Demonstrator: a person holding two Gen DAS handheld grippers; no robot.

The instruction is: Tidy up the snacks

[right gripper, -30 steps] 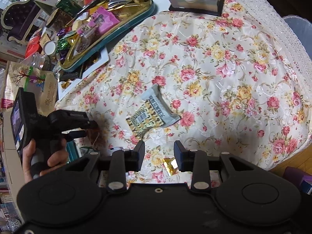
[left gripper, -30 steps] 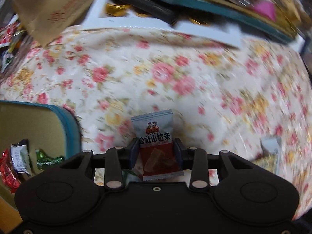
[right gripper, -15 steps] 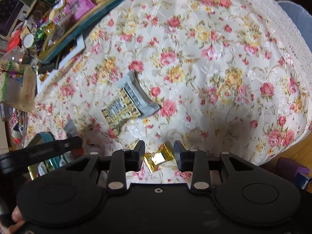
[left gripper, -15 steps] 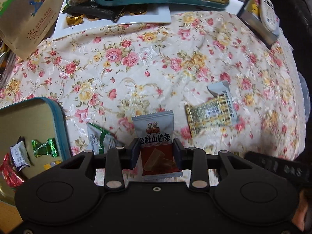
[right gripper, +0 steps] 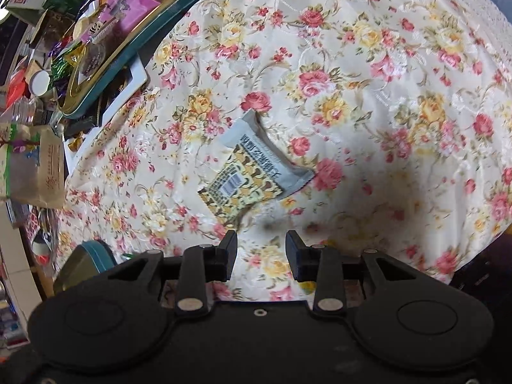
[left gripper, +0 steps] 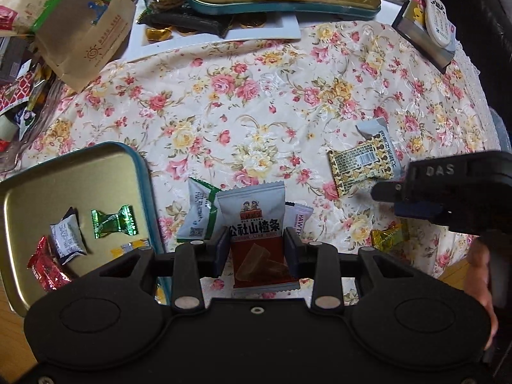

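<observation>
Snacks [left gripper: 364, 168] litter the floral tablecloth [left gripper: 256, 102], perhaps a table.

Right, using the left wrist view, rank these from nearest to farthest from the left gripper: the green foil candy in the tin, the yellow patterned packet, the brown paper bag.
1. green foil candy, just left of the left gripper, inside the open tin.
2. yellow patterned packet, up and to the right on the floral cloth.
3. brown paper bag, far top left, among the clutter.
</observation>
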